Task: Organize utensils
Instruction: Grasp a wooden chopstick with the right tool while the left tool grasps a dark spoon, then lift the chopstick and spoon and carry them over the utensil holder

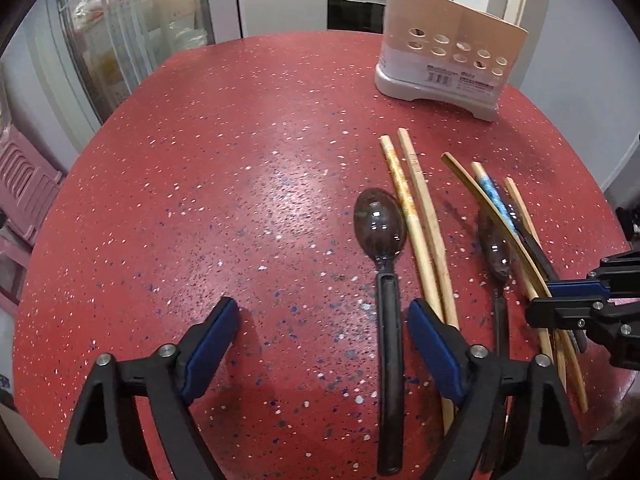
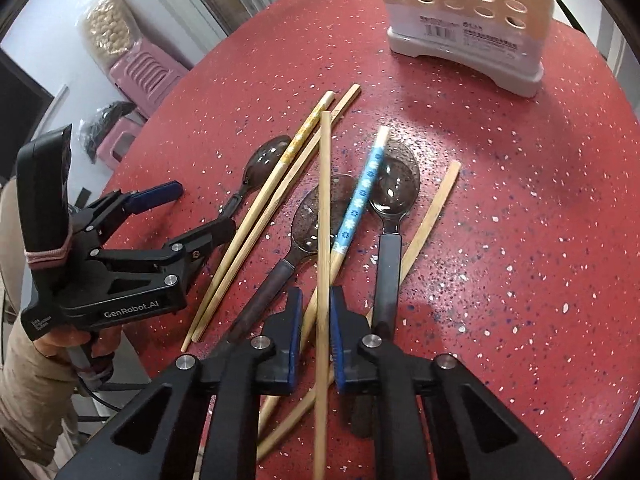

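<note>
Several wooden chopsticks and three dark plastic spoons lie on the red speckled table (image 1: pixel 200 200). My left gripper (image 1: pixel 324 316) is open, low over the table, with a dark spoon (image 1: pixel 382 224) lying between its fingers. In the right wrist view, my right gripper (image 2: pixel 316 304) is narrowly closed around a plain wooden chopstick (image 2: pixel 325 200), which runs straight between its blue pads (image 2: pixel 296 320). A blue-patterned chopstick (image 2: pixel 360 196) lies across two spoons (image 2: pixel 396 184). The left gripper (image 2: pixel 192 216) shows at the left there. The right gripper (image 1: pixel 544 300) shows at the right edge of the left wrist view.
A beige and grey utensil holder (image 1: pixel 444 60) with round holes stands at the table's far right, also in the right wrist view (image 2: pixel 468 20). Pink plastic stools (image 2: pixel 140 76) stand beyond the table's left edge. A glass-door cabinet (image 1: pixel 132 32) is behind.
</note>
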The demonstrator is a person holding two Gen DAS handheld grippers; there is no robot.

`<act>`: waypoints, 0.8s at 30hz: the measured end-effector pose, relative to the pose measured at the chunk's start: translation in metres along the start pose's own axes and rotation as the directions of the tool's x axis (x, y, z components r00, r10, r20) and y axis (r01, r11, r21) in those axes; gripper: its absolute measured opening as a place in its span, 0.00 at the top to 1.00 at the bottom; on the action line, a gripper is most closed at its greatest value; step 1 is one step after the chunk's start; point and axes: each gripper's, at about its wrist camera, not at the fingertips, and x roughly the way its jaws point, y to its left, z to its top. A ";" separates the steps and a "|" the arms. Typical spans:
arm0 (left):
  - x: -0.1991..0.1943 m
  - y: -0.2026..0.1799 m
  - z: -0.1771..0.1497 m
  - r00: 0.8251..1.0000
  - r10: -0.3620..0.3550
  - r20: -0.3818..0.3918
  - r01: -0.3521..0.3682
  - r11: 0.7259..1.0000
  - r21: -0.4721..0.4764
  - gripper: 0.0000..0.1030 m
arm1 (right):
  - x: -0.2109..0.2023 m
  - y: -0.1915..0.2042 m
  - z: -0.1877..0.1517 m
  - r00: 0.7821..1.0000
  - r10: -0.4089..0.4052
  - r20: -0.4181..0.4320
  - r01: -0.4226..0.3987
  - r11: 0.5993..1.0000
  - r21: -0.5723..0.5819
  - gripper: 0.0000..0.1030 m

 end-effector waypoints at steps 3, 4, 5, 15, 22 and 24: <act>0.000 -0.005 0.003 1.000 -0.006 -0.007 0.006 1.000 0.014 0.04 | -0.003 -0.003 -0.002 1.000 0.004 0.007 -0.004 1.000 0.005 0.91; 0.000 -0.007 0.004 1.000 -0.011 -0.010 0.011 1.000 0.021 0.08 | -0.004 -0.004 -0.003 1.000 0.006 0.008 -0.006 1.000 0.005 0.91; -0.001 -0.011 0.005 1.000 -0.016 -0.013 0.016 0.999 0.033 0.09 | -0.005 -0.005 -0.003 1.000 0.009 0.006 -0.009 1.000 0.006 0.91; -0.004 -0.028 0.013 0.998 -0.059 -0.038 0.063 0.993 0.101 0.64 | -0.011 -0.011 -0.004 0.999 0.036 0.014 -0.036 0.999 -0.006 0.91; -0.010 -0.019 0.009 0.997 -0.072 -0.021 0.073 0.996 0.051 0.64 | -0.013 -0.007 -0.001 0.999 0.023 0.028 -0.023 1.000 -0.010 0.94; -0.013 -0.014 0.006 0.997 -0.075 -0.013 0.076 0.996 0.038 0.64 | -0.016 -0.006 -0.001 0.999 0.031 0.043 -0.030 0.999 -0.014 0.94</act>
